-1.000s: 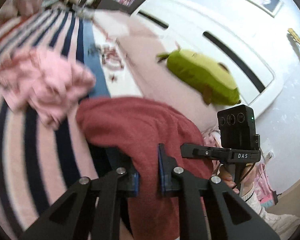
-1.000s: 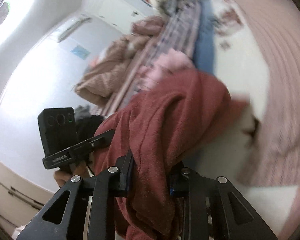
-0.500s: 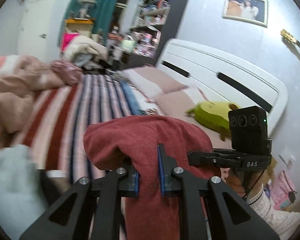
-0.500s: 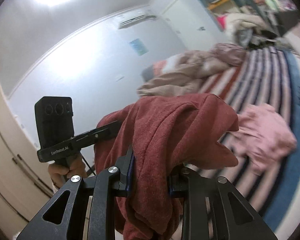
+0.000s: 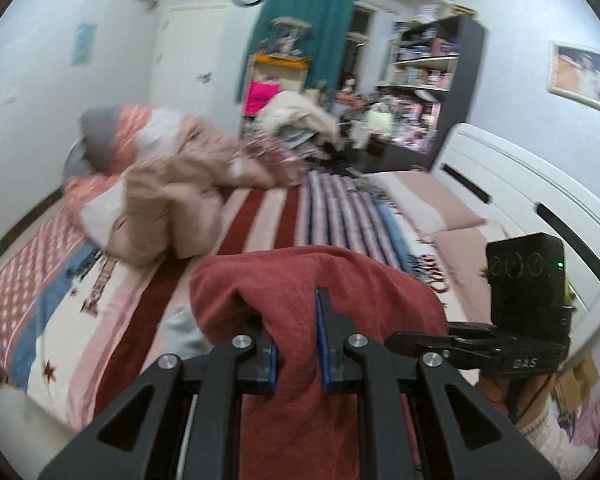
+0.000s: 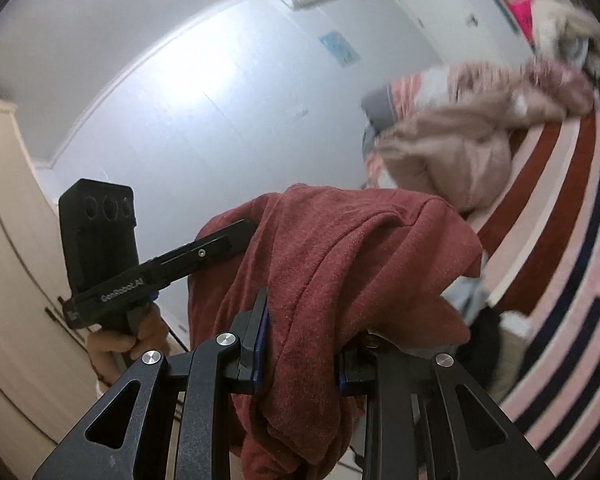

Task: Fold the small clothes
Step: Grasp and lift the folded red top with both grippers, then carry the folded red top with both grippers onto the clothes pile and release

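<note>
Two wrist cameras look out over a bed (image 5: 260, 216) covered with a striped blanket in red, pink and navy. A dark red, fleecy small garment (image 5: 320, 280) is held up in the air between both tools, well above the bed, not resting on it.

In the left wrist view, the left hand-held gripper (image 5: 296, 344) sits at 6 o'clock, its two blue-padded fingers clamped on a fold of the red garment, which bulges over them and hangs down toward the camera. The other tool appears at 4 o'clock, level with it.

In the right wrist view, the right hand-held gripper (image 6: 300, 356) at 6 o'clock is likewise closed on a thick bunch of the same cloth, which drapes over both fingers.

Holding two points at equal height likely lets the garment hang and open out before it is laid flat for folding.

A heaped pinkish-brown quilt (image 5: 172, 192) lies at 10 o'clock in the left view. A pale blue garment (image 6: 466, 294) peeks from under the red cloth at 3 o'clock in the right view.
</note>
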Motion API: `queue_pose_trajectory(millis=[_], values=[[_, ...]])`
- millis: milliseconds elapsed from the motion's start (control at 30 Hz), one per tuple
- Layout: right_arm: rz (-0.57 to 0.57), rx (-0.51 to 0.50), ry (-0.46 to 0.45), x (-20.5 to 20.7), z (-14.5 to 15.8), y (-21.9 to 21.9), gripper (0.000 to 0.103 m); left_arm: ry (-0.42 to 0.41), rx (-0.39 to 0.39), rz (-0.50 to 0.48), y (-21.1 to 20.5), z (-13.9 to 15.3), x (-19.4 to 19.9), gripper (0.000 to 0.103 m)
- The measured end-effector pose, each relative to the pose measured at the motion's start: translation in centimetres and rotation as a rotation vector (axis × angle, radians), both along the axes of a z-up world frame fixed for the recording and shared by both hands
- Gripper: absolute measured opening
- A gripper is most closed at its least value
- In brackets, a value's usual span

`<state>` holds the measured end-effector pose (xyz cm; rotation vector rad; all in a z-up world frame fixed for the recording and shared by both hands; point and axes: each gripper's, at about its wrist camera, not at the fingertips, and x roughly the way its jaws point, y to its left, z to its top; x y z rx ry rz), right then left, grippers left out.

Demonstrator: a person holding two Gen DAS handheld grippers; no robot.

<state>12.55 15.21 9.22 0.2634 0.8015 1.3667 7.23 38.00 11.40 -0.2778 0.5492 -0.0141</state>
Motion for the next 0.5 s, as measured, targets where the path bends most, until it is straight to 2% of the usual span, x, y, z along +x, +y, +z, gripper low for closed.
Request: queue_pose_trajectory(millis=[67,200,300,367,500], values=[[0.001,-0.047,0.037,1.2,-1.7,2.3,0.02,0.052,-0.03,0.029,2.0,-2.2,1.2,0.013],[-0.029,-0.146,0.045,2.4,-4.7,5.5,0.02,0.123,-0.079,0.051,5.2,-6.6,3.1,0.015],[-0.046,-0.212,0.026,2.7,-6.4,6.6,0.023,0.15,-0.102,0.065,6.8,-8.7,4.1,0.023],[-0.061,-0.259,-0.011,2.9,-7.4,7.1,0.027,0.177,-0.109,0.07,7.6,-9.8,4.4,0.029],[-0.064,-0.327,-0.161,2.3,-8.1,7.8,0.034,0.213,-0.078,0.07,7.1,-11.3,5.2,0.03]])
